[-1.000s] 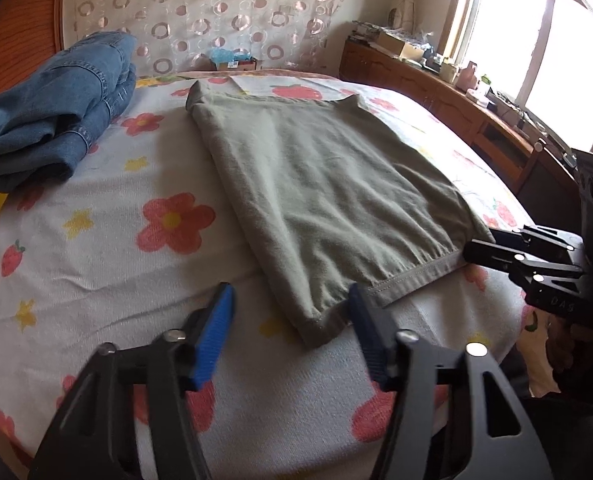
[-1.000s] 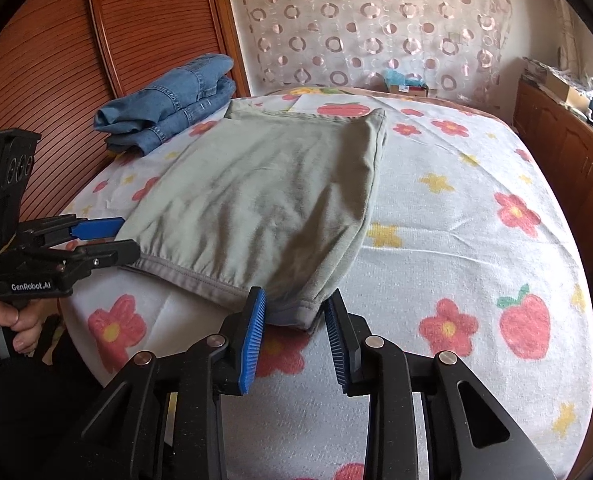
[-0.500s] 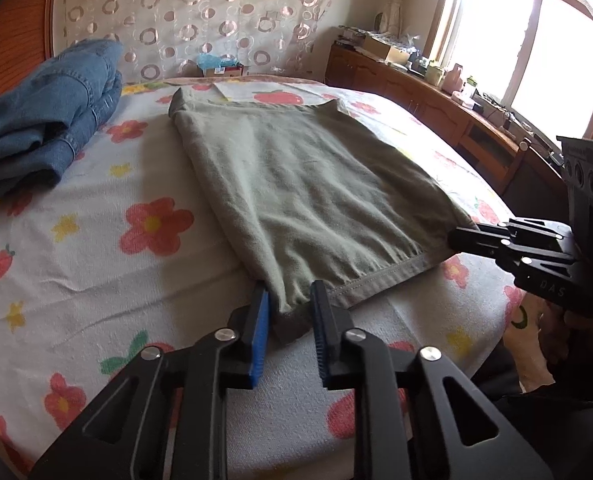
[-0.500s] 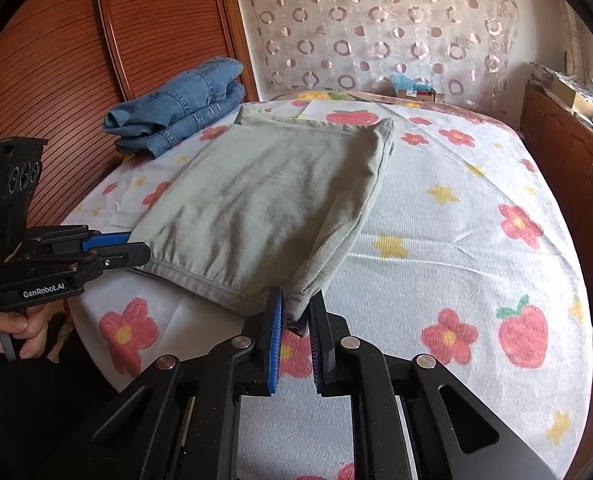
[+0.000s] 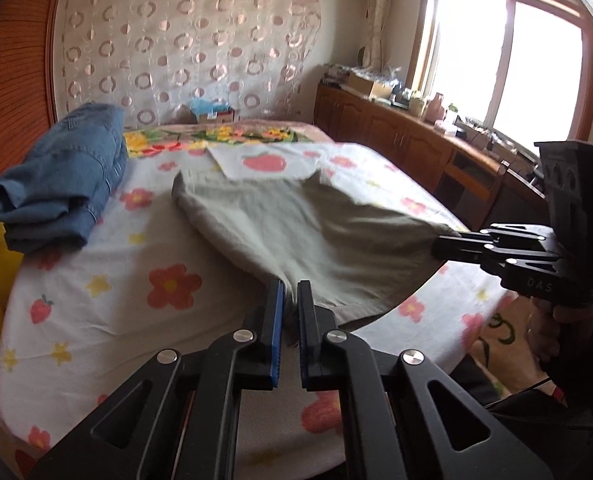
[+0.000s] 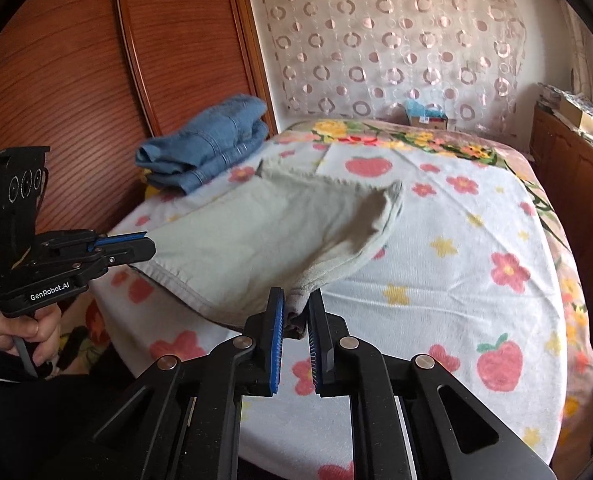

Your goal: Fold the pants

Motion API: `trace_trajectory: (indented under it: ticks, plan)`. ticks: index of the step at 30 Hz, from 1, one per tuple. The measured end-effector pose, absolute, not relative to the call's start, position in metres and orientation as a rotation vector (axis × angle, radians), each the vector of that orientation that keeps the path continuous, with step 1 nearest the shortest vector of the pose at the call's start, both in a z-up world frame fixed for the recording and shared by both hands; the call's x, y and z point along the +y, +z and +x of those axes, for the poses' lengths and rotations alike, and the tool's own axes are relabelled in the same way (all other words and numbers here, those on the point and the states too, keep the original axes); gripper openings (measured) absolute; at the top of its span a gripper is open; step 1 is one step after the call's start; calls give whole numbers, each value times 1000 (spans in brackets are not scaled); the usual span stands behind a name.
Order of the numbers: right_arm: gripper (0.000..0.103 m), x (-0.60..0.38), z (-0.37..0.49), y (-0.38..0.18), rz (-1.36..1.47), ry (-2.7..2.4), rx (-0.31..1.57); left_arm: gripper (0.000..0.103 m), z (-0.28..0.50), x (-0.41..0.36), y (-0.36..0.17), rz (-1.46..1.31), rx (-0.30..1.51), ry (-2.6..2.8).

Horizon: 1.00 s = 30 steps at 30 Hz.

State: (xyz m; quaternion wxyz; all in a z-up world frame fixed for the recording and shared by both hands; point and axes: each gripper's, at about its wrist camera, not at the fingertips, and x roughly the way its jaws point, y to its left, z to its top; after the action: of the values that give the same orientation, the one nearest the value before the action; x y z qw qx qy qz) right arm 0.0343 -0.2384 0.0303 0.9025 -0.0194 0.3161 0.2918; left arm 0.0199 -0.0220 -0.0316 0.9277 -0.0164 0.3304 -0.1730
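Observation:
Olive-grey pants (image 5: 316,232) lie folded on the flowered bed cover (image 5: 96,300), their near hem lifted off it and sagging between two corners. My left gripper (image 5: 291,292) has its blue pads still closing on the near left corner, with the cloth pinched between them. My right gripper (image 6: 296,300) is shut on the near right corner of the pants (image 6: 256,232). Each gripper shows in the other's view: the right gripper (image 5: 444,242) at the right, the left gripper (image 6: 144,242) at the left, both gripping the hem. The far end of the pants rests on the bed.
Folded blue jeans (image 5: 64,184) lie at the far left of the bed by the wooden headboard (image 6: 56,100). A small box (image 6: 426,118) stands at the bed's far end. A wooden cabinet (image 5: 396,140) runs under the window. A hand (image 6: 20,332) holds the left gripper's handle.
Both grippers closed on the near corners of the pants and rose. The hem left the bed and the cloth now hangs between them.

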Motion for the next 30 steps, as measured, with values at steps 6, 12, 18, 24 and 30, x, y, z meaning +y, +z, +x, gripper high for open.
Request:
trace_trajectory:
  ticks: [6,12,18,24,30]
  plan:
    - [11,-249,19,43,2,641,618,8,9,-25,-17,-31,634,-378]
    - [11,-248,21,38,1,637,602,7,7,-29,-17,-20,624,-381]
    - [11,-238,53,28,1,621,608,6,42,-18,-27,-33,643,-329]
    - [11,-226,86,24,-11,589,629,6,76,-12,-32,-35,670,-306]
    - [11,-215,116,38,-20,562,604,6,94,-13,-13,-22,634,-300]
